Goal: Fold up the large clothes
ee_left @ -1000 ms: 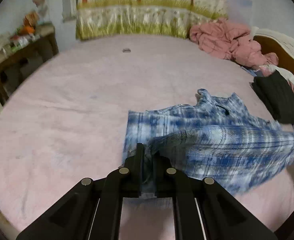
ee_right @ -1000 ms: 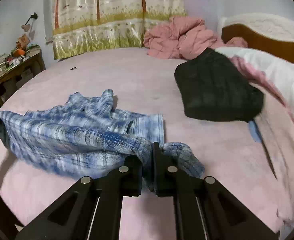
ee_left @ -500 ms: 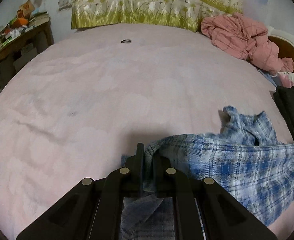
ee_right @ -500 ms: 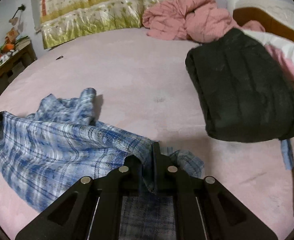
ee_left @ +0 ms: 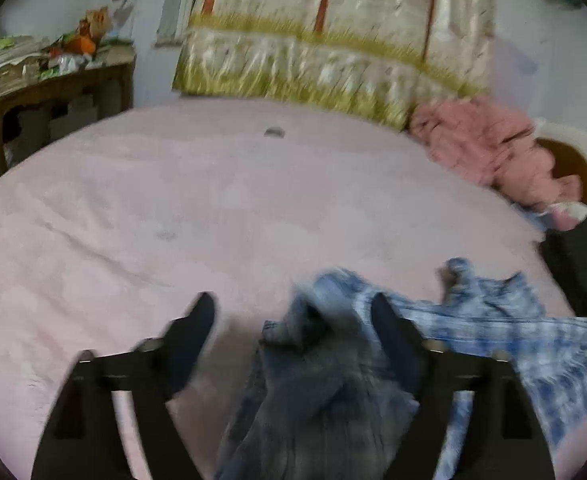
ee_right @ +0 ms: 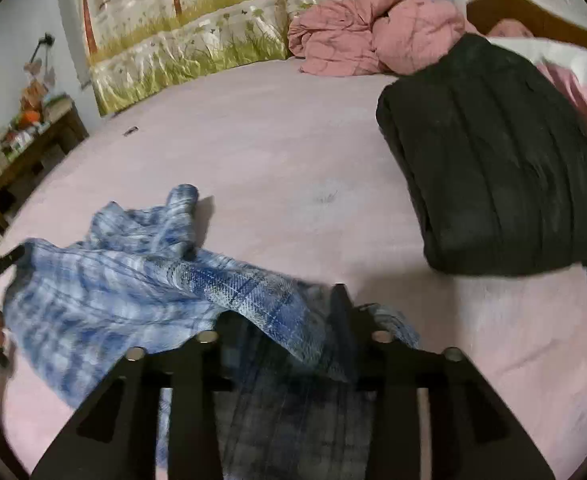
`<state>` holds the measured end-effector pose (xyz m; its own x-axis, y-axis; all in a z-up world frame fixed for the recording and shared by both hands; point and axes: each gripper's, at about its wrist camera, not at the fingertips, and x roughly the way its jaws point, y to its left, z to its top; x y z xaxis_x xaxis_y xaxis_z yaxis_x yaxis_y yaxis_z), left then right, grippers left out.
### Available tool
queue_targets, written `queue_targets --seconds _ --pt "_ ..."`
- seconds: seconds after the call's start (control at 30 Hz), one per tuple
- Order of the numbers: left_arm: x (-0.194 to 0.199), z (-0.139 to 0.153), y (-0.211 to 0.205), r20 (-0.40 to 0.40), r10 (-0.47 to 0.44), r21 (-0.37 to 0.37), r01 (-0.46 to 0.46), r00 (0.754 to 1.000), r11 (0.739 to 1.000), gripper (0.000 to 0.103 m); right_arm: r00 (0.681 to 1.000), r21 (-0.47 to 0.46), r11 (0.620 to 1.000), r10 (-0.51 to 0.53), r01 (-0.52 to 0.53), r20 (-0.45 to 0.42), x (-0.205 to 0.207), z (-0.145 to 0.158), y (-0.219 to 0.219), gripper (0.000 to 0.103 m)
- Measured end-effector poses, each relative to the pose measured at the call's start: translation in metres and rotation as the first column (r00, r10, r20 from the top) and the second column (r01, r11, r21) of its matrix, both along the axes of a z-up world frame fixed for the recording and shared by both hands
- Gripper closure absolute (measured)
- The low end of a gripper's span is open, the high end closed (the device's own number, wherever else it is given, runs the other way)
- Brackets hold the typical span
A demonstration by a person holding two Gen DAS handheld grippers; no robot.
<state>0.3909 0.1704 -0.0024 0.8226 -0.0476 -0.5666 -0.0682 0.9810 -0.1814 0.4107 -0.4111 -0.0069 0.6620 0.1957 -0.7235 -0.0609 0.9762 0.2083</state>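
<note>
1. Shirt point(ee_right: 105, 292), blue plaid, lies crumpled near the bed's point(ee_right: 293, 152) near edge.
2. Left gripper point(ee_left: 293, 312) has just sprung wide; cloth sits loose between the fingers.
3. Right gripper point(ee_right: 281, 312) has just been opening, fabric draped between, seemingly unpinched.

bed: pink sheet point(ee_right: 293, 152) | curtain point(ee_left: 333, 40) behind | cluttered wooden table point(ee_left: 53, 80)

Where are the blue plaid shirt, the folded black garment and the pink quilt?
blue plaid shirt point(ee_right: 105, 280): right wrist view, spread middle panel.
folded black garment point(ee_right: 493, 160): right wrist view, top face.
pink quilt point(ee_right: 373, 36): right wrist view, crumpled middle.
</note>
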Motion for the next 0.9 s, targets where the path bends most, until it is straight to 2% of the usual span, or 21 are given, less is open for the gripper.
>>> queue_targets --seconds 0.1,0.13,0.3,0.37,0.4,0.43,0.5,0.53,0.57,0.6,0.63,0.67,0.73,0.77,0.83,0.9 --pt "-0.027 0.012 0.007 0.011 -0.033 -0.063 0.034 0.999 0.997 0.014 0.998 0.104 0.994 -0.042 0.036 0.054 -0.02 0.009 -0.012 0.012" --pt "-0.034 0.013 0.009 0.002 -0.031 -0.081 0.031 1.0 0.996 0.014 0.995 0.128 0.99 -0.062 0.052 0.079 -0.028 0.013 -0.016 0.008" --pt "-0.066 -0.006 0.016 -0.121 -0.038 -0.203 0.013 0.992 0.979 0.014 0.983 0.181 0.974 -0.158 0.139 0.095 -0.069 0.021 -0.029 0.008" --pt "-0.072 -0.031 0.021 -0.239 -0.026 -0.3 -0.048 0.971 0.953 0.014 0.982 0.185 0.97 -0.173 0.157 0.072 -0.09 0.012 -0.03 0.008" --pt "-0.073 -0.039 0.023 -0.271 -0.037 -0.344 -0.061 0.962 0.937 0.014 0.983 0.18 0.97 -0.174 0.161 0.06 -0.096 0.006 -0.029 0.008" --pt "-0.075 -0.05 0.024 -0.286 -0.057 -0.4 -0.066 0.957 0.914 0.014 0.983 0.174 0.971 -0.176 0.166 0.044 -0.104 -0.001 -0.028 0.008" --pt "-0.079 -0.052 0.019 -0.252 -0.048 -0.38 -0.053 0.966 0.923 0.016 0.988 0.189 0.97 -0.153 0.151 -0.003 -0.109 -0.016 -0.028 0.009" --pt "-0.079 -0.049 0.013 -0.235 -0.058 -0.346 -0.027 0.97 0.938 0.024 0.99 0.212 0.968 -0.135 0.138 -0.026 -0.107 -0.023 -0.028 0.019" --pt "-0.079 -0.046 0.006 -0.213 -0.092 -0.324 0.019 0.973 0.946 0.067 0.992 0.239 0.963 -0.117 0.123 -0.038 -0.104 -0.029 -0.027 0.029" --pt "-0.078 -0.043 -0.002 -0.201 -0.119 -0.282 0.058 0.972 0.958 0.093 0.993 0.253 0.96 -0.113 0.119 -0.036 -0.101 -0.033 -0.026 0.057" --pt "-0.078 -0.038 -0.006 -0.196 -0.112 -0.236 0.064 0.974 0.97 0.093 0.994 0.258 0.96 -0.108 0.113 -0.033 -0.097 -0.035 -0.023 0.093" --pt "-0.084 -0.029 -0.008 -0.157 -0.084 -0.198 0.052 0.984 0.979 0.093 0.994 0.239 0.965 -0.108 0.11 -0.02 -0.094 -0.034 -0.02 0.096" --pt "-0.096 -0.009 -0.011 -0.058 -0.047 -0.141 0.039 0.997 0.989 0.093 0.988 0.197 0.973 -0.139 0.122 0.073 -0.103 -0.019 -0.015 0.099" --pt "-0.099 -0.002 -0.012 -0.037 -0.035 -0.109 0.03 0.999 0.994 0.093 0.983 0.154 0.979 -0.149 0.131 0.111 -0.109 -0.007 -0.009 0.099" --pt "-0.101 0.003 -0.011 -0.05 -0.026 -0.086 0.021 0.998 0.996 0.093 0.987 0.095 0.989 -0.126 0.116 0.103 -0.113 0.008 -0.001 0.1" --pt "-0.098 -0.01 -0.008 -0.122 -0.02 -0.095 0.008 0.992 0.995 0.093 0.994 0.108 0.988 -0.111 0.108 0.019 -0.11 -0.001 -0.003 0.1"
